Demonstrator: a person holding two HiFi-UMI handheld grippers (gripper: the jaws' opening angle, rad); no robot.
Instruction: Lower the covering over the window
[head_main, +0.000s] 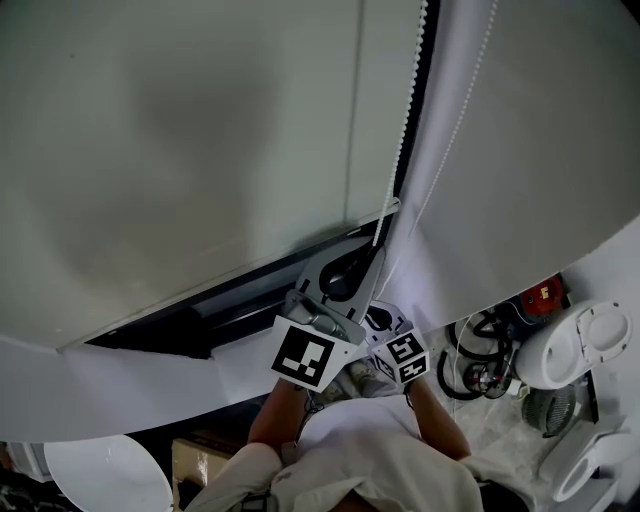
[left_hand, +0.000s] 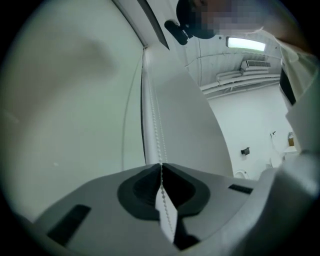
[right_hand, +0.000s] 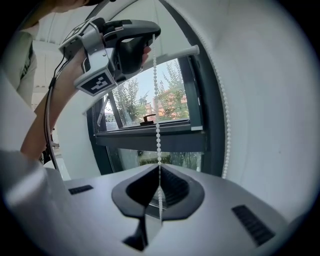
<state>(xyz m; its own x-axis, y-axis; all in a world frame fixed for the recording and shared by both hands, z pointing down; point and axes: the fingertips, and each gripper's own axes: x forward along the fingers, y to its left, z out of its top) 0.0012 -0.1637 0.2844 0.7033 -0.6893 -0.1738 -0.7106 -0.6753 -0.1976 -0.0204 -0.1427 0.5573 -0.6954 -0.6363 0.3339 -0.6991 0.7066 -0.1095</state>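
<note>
Head view: A pale roller blind (head_main: 170, 150) fills the upper left. Below its lower edge a dark strip of window (head_main: 200, 318) shows uncovered. At the blind's right edge hangs a white bead chain (head_main: 405, 130). The left tool (head_main: 372, 255) reaches up to it. The right tool (head_main: 380, 322) sits just below and close beside the left one.

Left tool view: The jaws are closed, pinching one strand of the chain between the dark pads. The chain runs straight up along the blind's edge, taut, and its loose end trails down through the jaws.

Right tool view: These jaws are also closed on the same strand, lower down. The left tool is seen above, clamped on the chain. Beside it is the blind's white bottom rail (right_hand: 180, 51), with glass and green trees open beneath it. A second strand hangs free at the right.

Risks, as a judgement: the beads are small and each grip is thin, so a sharp tug could slip the chain through the pads. Pulling sideways rather than straight down could jam the chain at the top. If this is the wrong strand, the blind would rise instead.
</note>
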